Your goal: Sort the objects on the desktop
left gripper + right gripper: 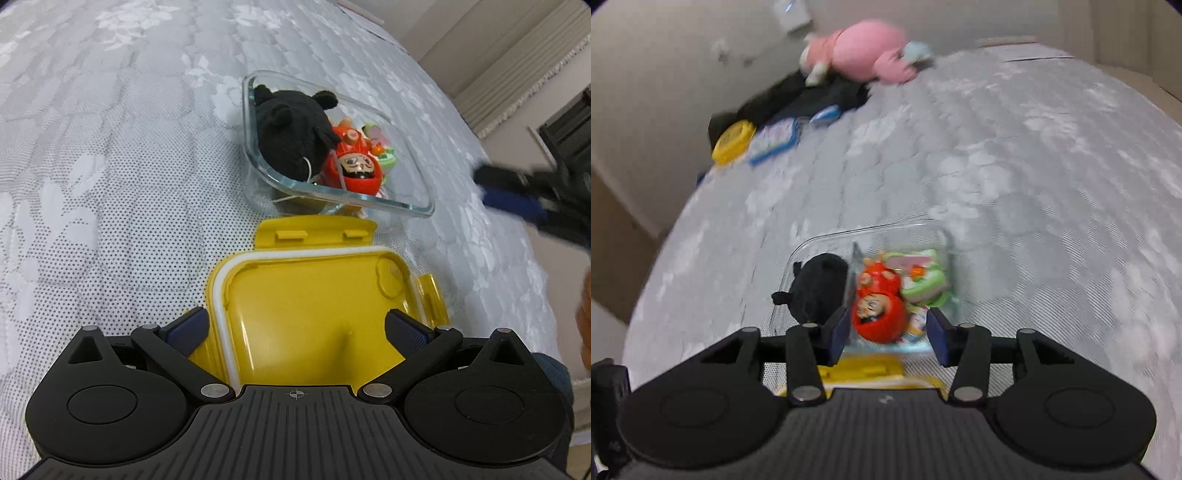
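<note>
**Odds and ends along the far edge of a grey mattress**

A grey mattress (1034, 166) with a pale flower pattern is filling most of both views, its quilted cover (110, 147) showing fine dots up close. In the right wrist view, blurred, a pink plush toy (866, 50) is lying at the far edge, against a plain wall (665, 55). Just beside it a black cloth (798, 98) is sprawling toward the corner. A round yellow case (733, 142) is resting next to a flat blue-edged box (774, 140), with a smaller blue item (825, 114) lying a little beyond. In the left wrist view a pale curtain (517, 74) is hanging past the mattress, with dark furniture (569, 129) standing beside it.
</note>
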The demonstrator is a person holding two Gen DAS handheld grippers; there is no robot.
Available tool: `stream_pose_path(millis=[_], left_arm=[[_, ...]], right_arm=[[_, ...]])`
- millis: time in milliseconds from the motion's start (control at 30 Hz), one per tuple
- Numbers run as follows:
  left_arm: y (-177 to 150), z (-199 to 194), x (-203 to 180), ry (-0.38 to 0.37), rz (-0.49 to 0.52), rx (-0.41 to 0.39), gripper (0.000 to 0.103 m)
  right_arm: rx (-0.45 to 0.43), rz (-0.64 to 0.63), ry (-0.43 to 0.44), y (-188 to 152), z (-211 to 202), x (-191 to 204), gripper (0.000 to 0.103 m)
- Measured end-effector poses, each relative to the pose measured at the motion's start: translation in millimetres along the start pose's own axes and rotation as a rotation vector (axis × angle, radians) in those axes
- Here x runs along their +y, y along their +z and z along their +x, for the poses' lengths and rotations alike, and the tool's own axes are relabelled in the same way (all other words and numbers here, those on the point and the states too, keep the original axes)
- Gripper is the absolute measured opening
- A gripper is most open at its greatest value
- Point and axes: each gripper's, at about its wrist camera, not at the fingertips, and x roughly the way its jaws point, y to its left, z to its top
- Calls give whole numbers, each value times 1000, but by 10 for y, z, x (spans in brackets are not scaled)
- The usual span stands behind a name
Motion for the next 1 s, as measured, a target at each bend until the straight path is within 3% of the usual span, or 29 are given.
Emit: stream_pose_path(millis=[200,300,367,500,700,1000], left_arm=[[-161,-7,-270,139,120,-51,103],[-262,-13,-442,252,215,-99,103],[-318,-20,-535,307,249,-132,103],[-393,-134,-626,347,252,-195,103],[-471,-266,-675,391,231,-257,103],[-516,-290,-721,402,229,-253,103]], right_arm=[[6,69,-46,-412,-69,-314,55],[-8,136,-25,-596,-62,-453,65],[-3,177,-11,-694,-28,-559,66],[30,149,-76,-765,51,-628,65],[7,43,-149,-773,28,-533,66],[7,-82,-173,-839,29,-359,71]])
